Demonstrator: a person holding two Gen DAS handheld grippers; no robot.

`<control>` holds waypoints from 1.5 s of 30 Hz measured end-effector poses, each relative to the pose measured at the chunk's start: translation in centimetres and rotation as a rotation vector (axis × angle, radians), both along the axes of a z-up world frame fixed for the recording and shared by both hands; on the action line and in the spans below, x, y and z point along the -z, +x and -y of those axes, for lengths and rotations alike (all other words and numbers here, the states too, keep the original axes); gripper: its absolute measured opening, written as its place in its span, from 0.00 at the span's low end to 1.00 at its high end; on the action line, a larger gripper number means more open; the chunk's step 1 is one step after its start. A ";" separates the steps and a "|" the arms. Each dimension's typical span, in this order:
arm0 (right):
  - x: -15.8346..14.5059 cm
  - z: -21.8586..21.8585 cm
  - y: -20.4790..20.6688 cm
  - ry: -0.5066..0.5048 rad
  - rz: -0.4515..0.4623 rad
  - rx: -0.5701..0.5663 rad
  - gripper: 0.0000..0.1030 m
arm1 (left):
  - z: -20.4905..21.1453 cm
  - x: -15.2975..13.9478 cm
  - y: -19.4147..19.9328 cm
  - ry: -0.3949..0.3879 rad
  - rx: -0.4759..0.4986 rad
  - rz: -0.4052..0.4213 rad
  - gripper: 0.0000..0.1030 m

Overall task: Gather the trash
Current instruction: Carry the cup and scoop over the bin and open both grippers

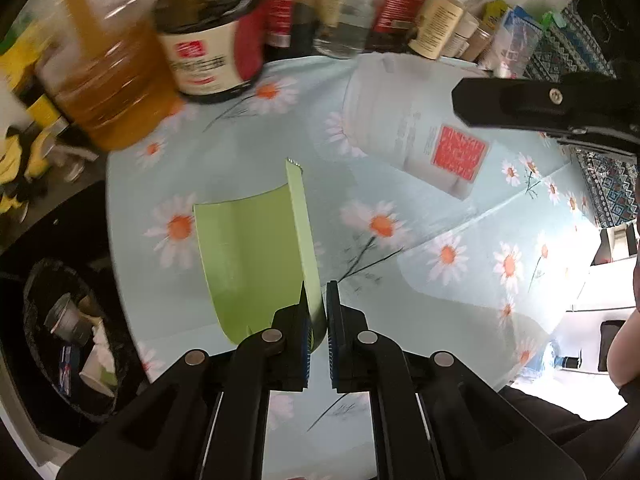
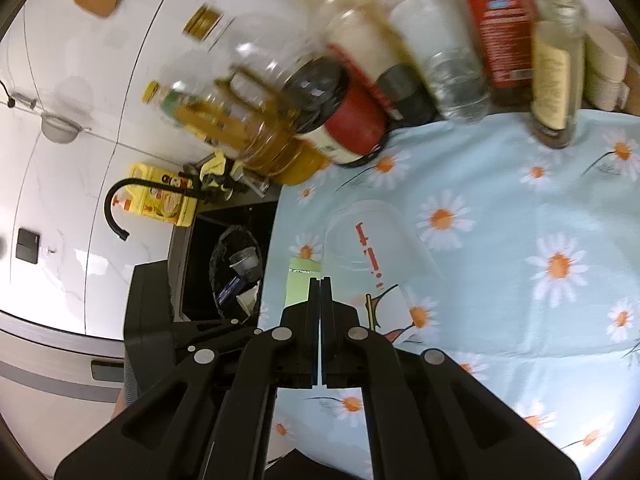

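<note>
Two claws hang over a tabletop [image 1: 460,216] covered in a daisy-print cloth. The left claw [image 1: 323,312] is clamped on a light green wrapper [image 1: 248,256], which is lifted off the cloth near the tabletop's edge. The right claw [image 2: 320,300] is closed with its jaws pressed together; a frosted plastic cup [image 2: 372,240] with red print hangs just past its tips, and whether the claw pinches the cup's rim I cannot tell. Below the same edge stands a black-lined trash bin [image 1: 76,332] holding cups and paper. Bottles and jars [image 1: 200,48] crowd the far edge.
</note>
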State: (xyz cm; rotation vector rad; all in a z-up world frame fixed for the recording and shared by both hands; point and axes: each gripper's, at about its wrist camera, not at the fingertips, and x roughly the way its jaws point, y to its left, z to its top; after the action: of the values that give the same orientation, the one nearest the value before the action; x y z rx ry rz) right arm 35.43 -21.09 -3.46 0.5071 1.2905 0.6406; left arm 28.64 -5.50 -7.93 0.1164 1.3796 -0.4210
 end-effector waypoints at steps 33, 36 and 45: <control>2.0 -35.7 -2.9 -0.077 -0.075 -0.255 0.01 | -30.9 -1.2 -5.2 -0.060 -0.210 0.026 0.05; 2.3 -37.9 -2.7 -0.081 -0.082 -0.273 0.01 | -32.7 -0.8 -5.2 -0.064 -0.227 0.017 0.06; 2.8 -41.4 -0.6 -0.101 -0.102 -0.283 0.01 | -36.1 0.1 -3.4 -0.099 -0.257 0.001 0.06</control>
State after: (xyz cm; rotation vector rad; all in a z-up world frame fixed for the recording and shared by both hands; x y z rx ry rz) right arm 34.81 20.35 -6.28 0.2788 1.4980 0.7873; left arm 25.25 30.64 -8.03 -0.1414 1.3489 -0.2732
